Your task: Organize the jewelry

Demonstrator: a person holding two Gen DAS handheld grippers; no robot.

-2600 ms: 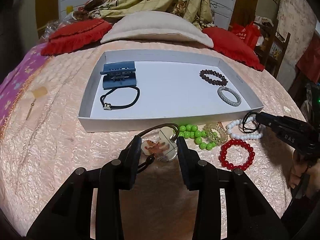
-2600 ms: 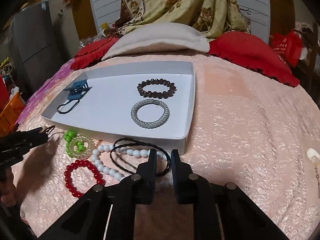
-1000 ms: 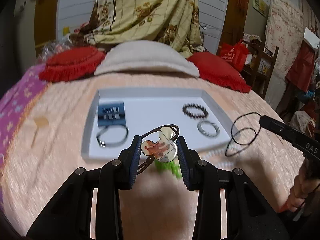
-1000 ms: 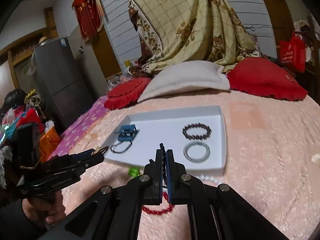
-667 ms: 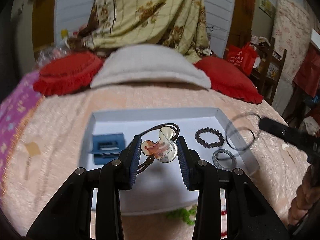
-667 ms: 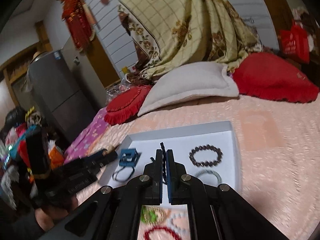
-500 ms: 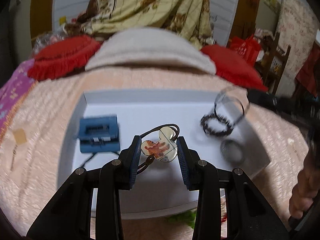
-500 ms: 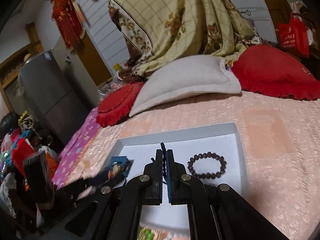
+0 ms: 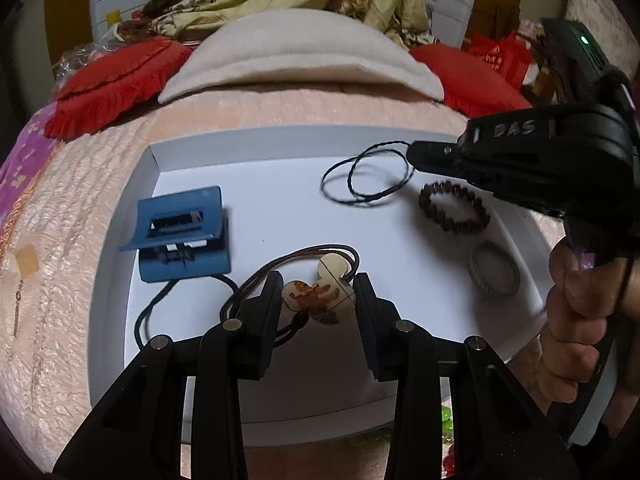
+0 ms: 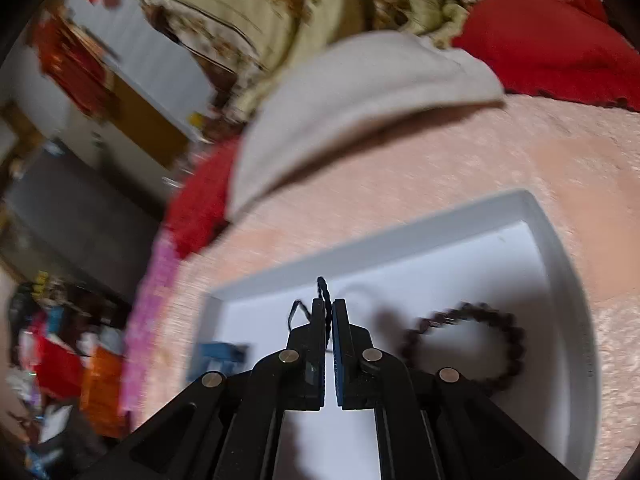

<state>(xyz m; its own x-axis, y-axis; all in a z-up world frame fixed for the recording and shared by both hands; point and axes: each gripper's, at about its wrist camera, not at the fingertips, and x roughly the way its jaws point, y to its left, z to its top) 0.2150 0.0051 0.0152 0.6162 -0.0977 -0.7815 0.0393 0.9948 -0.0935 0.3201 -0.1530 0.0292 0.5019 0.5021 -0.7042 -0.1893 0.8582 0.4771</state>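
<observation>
Between the left gripper's point(image 9: 318, 300) fingers a mouse-head charm hair tie point(image 9: 320, 294) is sitting pinched, its brown cord looping out past the left finger. Beyond those fingers the white tray point(image 9: 168, 148) is lying on the pink bedspread point(image 9: 72, 184), holding a blue claw clip point(image 9: 182, 234) off to the left, a dark bead bracelet point(image 9: 454, 212) and a grey ring bracelet point(image 9: 494, 276) to the right. Right gripper point(image 10: 328, 308) fingers are pressing together on a thin black cord loop point(image 9: 366, 178), which is hanging from the tips above the tray floor, ahead of the left fingers. A hand point(image 9: 576, 320) is gripping the right handle.
</observation>
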